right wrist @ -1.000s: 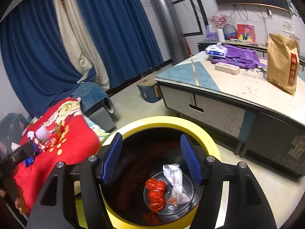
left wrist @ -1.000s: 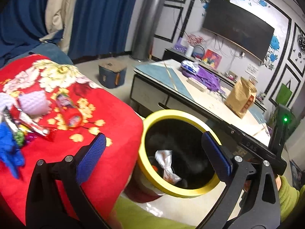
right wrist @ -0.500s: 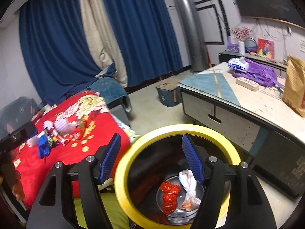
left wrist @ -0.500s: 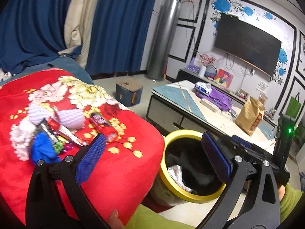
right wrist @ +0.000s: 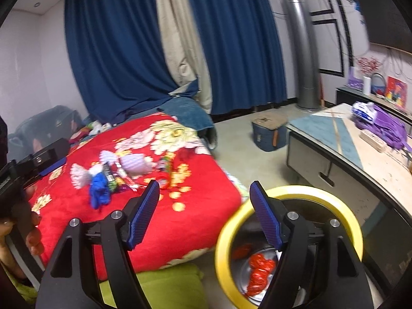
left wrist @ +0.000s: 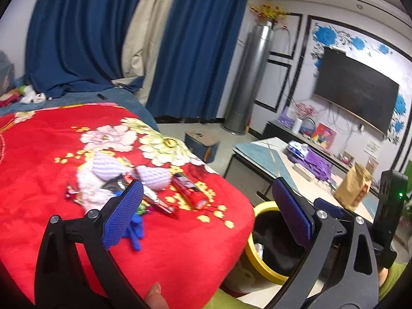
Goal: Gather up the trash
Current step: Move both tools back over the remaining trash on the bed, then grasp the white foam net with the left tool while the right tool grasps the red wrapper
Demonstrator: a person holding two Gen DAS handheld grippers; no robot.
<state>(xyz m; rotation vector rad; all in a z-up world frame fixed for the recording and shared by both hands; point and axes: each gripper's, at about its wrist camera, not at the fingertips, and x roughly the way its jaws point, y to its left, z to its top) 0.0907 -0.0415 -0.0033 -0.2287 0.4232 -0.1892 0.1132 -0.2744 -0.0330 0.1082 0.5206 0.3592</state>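
A pile of trash lies on the red flowered blanket [left wrist: 51, 154] [right wrist: 195, 206]: white foam fruit nets [left wrist: 154, 176] [right wrist: 134, 163], a red snack wrapper [left wrist: 188, 188], a blue glove [left wrist: 135, 229] [right wrist: 99, 189] and shiny wrappers. A yellow-rimmed bin [right wrist: 291, 193] [left wrist: 251, 251] stands on the floor beside the blanket, with red crumpled trash [right wrist: 258, 273] inside. My left gripper [left wrist: 206, 203] hangs open above the blanket's near edge, nothing between its fingers. My right gripper [right wrist: 204, 200] is open and its jaws are opening wider, empty, between bin and blanket.
A low coffee table [right wrist: 334, 134] [left wrist: 283, 164] with a purple bag [right wrist: 386, 126] and a brown paper bag [left wrist: 354, 186] stands right of the bin. A small blue box [right wrist: 269, 131] sits on the floor. Blue curtains [left wrist: 85, 38] hang behind.
Both grippers rose and swung left, away from over the bin toward the blanket's trash pile. The bin slid to the lower right of both views. The right jaws spread wider.
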